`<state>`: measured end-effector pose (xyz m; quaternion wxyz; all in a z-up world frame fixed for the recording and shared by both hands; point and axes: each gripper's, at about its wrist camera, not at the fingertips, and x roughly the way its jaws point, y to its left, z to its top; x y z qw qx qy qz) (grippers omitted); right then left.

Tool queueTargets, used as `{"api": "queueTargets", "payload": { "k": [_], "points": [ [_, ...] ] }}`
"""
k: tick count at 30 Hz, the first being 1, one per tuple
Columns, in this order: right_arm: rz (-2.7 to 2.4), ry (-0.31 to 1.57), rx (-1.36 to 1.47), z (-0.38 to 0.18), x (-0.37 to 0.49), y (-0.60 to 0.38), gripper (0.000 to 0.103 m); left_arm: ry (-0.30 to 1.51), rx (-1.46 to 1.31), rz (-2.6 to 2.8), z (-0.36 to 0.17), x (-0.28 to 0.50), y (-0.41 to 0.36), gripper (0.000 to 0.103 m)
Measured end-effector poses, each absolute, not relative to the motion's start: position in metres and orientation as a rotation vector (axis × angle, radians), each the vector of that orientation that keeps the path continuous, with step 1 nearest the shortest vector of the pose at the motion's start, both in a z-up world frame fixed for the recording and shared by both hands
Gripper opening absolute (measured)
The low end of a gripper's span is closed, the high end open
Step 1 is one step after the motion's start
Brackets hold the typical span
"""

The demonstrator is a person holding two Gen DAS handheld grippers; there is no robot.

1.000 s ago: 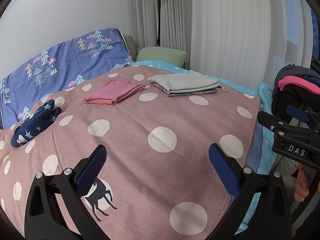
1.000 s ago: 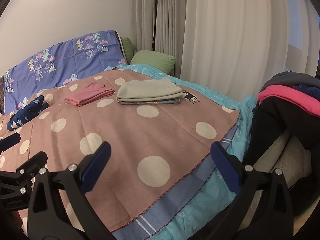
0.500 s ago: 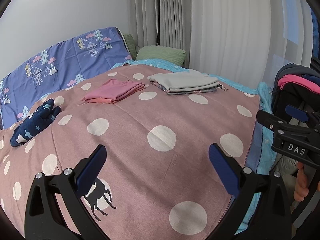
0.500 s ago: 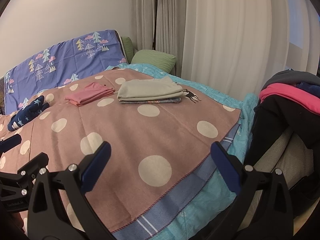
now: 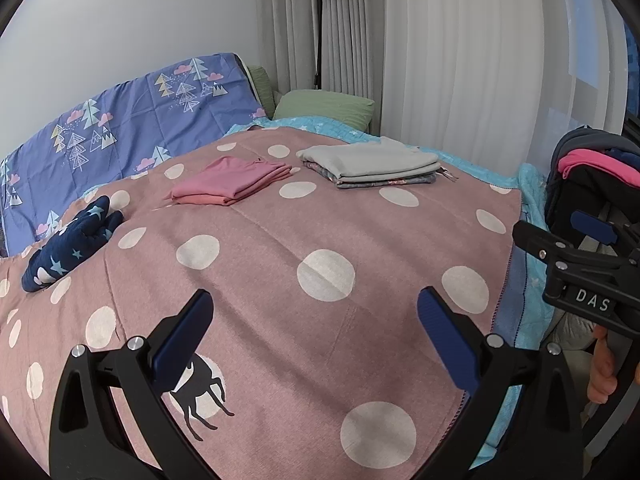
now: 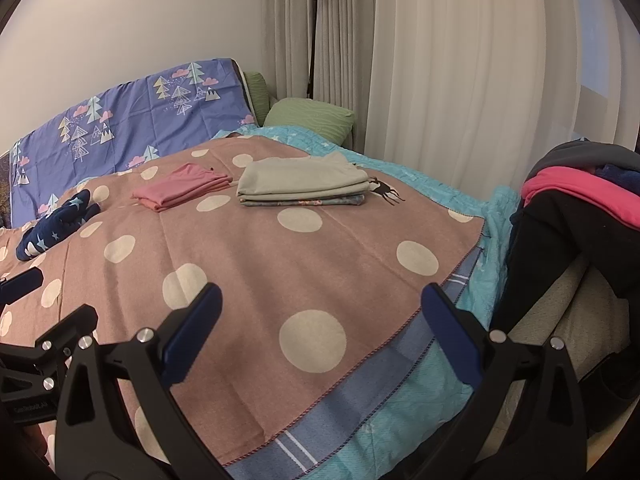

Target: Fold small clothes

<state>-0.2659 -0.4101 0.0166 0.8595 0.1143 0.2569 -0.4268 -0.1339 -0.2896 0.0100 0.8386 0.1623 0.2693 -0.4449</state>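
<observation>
Next step, as we judge it: fetch an unfolded piece from the clothes pile [image 6: 580, 196] right of the dotted blanket [image 6: 280, 272], lay it flat on the bare near part, clear of the pink stack [image 5: 232, 180] and grey stack [image 5: 372, 162] at its far side. Left gripper [image 5: 312, 344] and right gripper [image 6: 320, 340] hover over the blanket's near edge, jaws spread wide, empty, touching nothing.
</observation>
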Motion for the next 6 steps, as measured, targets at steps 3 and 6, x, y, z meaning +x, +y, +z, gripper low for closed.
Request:
{"api": "queueTargets", "payload": {
  "k": [3, 6],
  "points": [
    [-0.891, 0.539, 0.237, 0.0164, -0.264, -0.4092, 0.101, 0.57, 0.344, -0.941, 0.0095, -0.1336, -0.289, 0.102],
    [-0.888, 0.537, 0.235, 0.0169, -0.263, -0.4084, 0.101, 0.568, 0.346, -0.941, 0.0094, -0.1339, -0.2883, 0.102]
  ]
}}
